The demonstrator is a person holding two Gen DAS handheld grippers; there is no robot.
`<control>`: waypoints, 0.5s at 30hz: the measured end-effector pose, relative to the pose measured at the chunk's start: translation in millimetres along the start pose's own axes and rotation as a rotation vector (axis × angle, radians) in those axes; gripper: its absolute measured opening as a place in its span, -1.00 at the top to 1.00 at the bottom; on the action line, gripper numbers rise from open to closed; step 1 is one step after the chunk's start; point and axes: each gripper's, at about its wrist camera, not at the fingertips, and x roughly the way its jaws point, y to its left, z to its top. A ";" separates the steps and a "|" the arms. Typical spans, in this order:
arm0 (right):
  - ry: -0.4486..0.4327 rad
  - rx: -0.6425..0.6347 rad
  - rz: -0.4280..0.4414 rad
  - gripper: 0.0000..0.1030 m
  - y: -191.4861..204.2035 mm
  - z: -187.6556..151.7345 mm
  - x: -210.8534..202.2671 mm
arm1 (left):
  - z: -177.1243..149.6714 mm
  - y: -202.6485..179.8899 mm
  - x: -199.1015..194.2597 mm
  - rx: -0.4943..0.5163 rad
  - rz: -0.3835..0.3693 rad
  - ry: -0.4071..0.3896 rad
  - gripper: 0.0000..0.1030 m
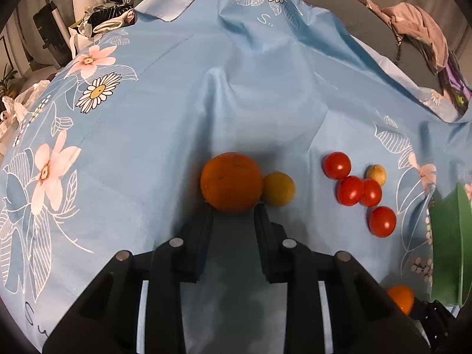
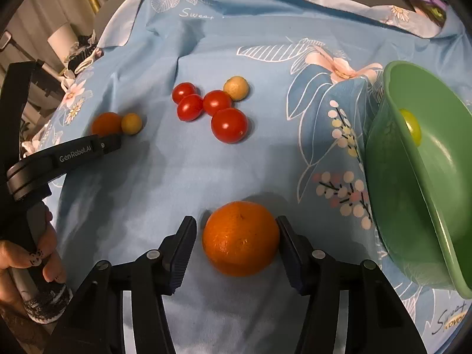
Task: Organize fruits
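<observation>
Left gripper (image 1: 233, 211): seen pointed down at the cloth, jaws narrowed, fingertips set right at the near edge of a mandarin (image 1: 231, 186). Whether the pads actually press on it can't be told; the fruit looks a bit wider than the gap.
Left mandarin: found on the blue cloth just past the fingertips, with a small yellow fruit (image 1: 278, 189) touching its right side.
Right gripper (image 2: 236, 236): jaws spread around the other mandarin (image 2: 241, 238). The right pad is seen touching the peel, a sliver of cloth is still visible at the left pad (image 2: 184, 250), so it's not pinched yet.
Right mandarin: sat on the cloth between the right fingers, close to the green bowl (image 2: 392, 206).
Green bowl: tipped on its side at the right edge, opening turned up and away, one yellow-green fruit (image 2: 411, 126) visible inside.
Cherry tomatoes (image 2: 229, 125): four red ones clustered mid-cloth, between the two mandarins, a pale tan fruit (image 2: 236, 88) touching the far side of the bunch.
Cloth (image 1: 177, 103): light blue, printed with daisies and pink flowers, wrinkled, spread over the whole work area.
Hand (image 2: 32, 259): fingers with patterned nails are seen wrapped round the left gripper's handle, in the right wrist view.
Background: clutter and a crumpled pinkish garment (image 1: 413, 23) lie beyond the cloth's far edge.
</observation>
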 end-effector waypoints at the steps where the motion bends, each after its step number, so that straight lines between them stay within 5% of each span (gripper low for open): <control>1: 0.000 0.000 0.000 -0.09 0.2 0.3 0.0 | 0.0 1.0 0.2 -0.002 0.000 -0.001 0.50; 6: -0.001 0.001 -0.002 -0.08 0.7 0.2 0.0 | 0.2 1.8 0.8 -0.004 -0.004 -0.007 0.51; 9: -0.006 0.005 -0.007 0.07 -0.1 1.1 -0.1 | 0.2 5.1 1.5 -0.027 -0.031 0.002 0.91; 15: -0.016 -0.010 -0.010 0.08 0.9 -0.6 -1.1 | 1.1 4.2 -6.0 -0.034 -0.038 -0.026 0.90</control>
